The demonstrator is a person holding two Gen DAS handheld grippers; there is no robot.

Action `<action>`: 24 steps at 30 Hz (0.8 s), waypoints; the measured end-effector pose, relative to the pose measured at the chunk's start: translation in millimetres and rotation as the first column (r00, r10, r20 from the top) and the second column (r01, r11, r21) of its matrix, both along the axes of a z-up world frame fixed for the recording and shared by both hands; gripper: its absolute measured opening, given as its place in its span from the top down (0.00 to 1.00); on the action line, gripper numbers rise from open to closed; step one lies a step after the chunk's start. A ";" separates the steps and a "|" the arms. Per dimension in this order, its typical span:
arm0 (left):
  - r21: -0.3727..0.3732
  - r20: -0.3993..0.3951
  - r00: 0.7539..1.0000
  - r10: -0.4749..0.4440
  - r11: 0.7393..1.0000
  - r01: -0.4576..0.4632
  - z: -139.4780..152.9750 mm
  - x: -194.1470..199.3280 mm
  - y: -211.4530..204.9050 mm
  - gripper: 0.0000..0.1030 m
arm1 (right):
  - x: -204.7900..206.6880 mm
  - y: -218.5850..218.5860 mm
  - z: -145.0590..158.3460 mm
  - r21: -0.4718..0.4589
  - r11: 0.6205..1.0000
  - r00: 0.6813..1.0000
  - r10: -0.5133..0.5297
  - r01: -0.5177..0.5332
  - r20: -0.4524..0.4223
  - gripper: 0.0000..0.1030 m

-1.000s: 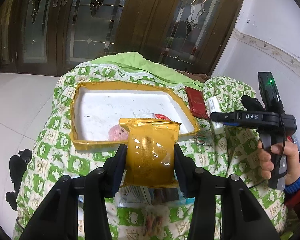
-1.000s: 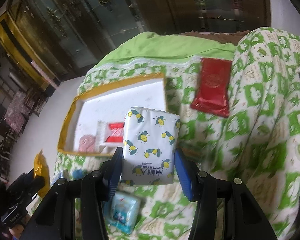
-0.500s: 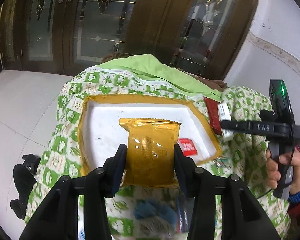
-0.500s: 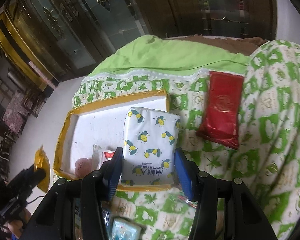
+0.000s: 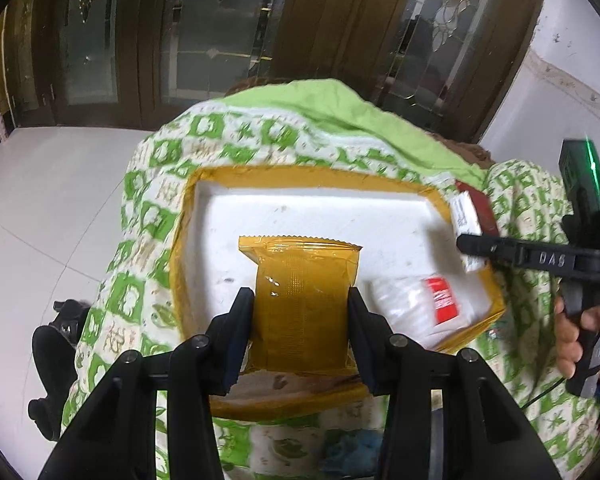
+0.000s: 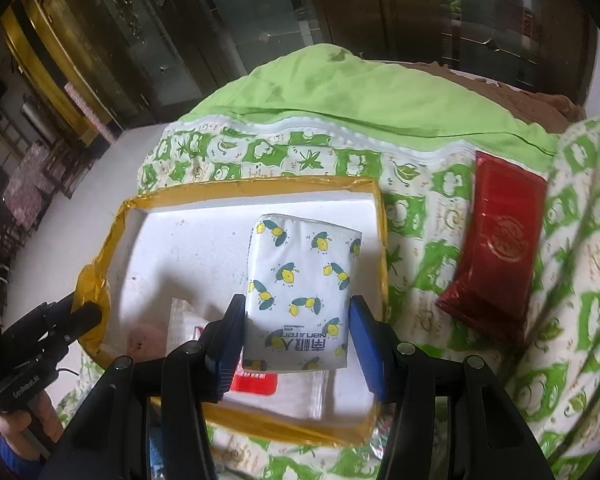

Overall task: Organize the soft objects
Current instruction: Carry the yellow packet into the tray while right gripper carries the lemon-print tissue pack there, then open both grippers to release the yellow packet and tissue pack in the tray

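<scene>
My left gripper (image 5: 301,303) is shut on a yellow-gold foil packet (image 5: 302,300) and holds it above the near half of a white tray with a yellow taped rim (image 5: 300,180). The right gripper (image 6: 296,312) is shut on a white tissue pack printed with lemons (image 6: 300,288), hanging over the same tray (image 6: 252,190). Inside the tray lie a clear packet with a red label (image 5: 420,304), (image 6: 256,384) and a pink round item (image 6: 146,340). In the left wrist view the right gripper (image 5: 540,258) shows at the right edge, with a white pack (image 5: 466,220) partly visible beside it.
The tray rests on a green-and-white patterned quilt (image 6: 572,320). A dark red packet (image 6: 496,252) lies on the quilt right of the tray. A blue packet (image 5: 352,444) lies on the quilt in front of the tray. Dark wood and glass doors stand behind; pale floor lies to the left.
Both grippers have moved forward and a little lower, from over the quilt's near side to above the tray, each still holding its pack. The blue packet has slipped under the near edge.
</scene>
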State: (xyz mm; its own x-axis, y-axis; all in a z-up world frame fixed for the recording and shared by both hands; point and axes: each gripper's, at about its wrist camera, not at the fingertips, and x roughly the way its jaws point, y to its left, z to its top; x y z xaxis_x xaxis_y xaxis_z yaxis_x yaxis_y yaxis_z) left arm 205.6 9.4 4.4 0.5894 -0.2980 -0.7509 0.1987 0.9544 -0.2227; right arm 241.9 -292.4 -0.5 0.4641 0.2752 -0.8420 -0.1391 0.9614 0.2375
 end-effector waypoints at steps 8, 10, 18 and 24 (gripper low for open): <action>0.043 -0.028 1.000 0.005 0.999 -0.004 -19.9 -3.3 6.9 0.57 | 13.3 8.5 -19.9 -0.073 0.997 1.000 0.014 -0.016 -0.024 0.46; 0.077 -0.029 1.000 -0.011 0.997 0.013 -21.9 -4.5 0.4 0.57 | 14.2 11.3 -26.5 -0.103 0.994 0.999 0.028 -0.031 -0.032 0.46; 0.109 -0.019 1.000 -0.015 0.994 0.017 -22.5 -8.4 -3.3 0.53 | 6.5 26.5 -38.0 -0.230 0.970 0.997 0.075 -0.076 -0.013 0.46; 0.071 0.011 1.000 -0.008 0.997 0.007 -15.4 -14.2 -4.2 0.29 | -0.7 21.8 -29.6 -0.189 0.980 0.998 0.061 -0.055 0.025 0.44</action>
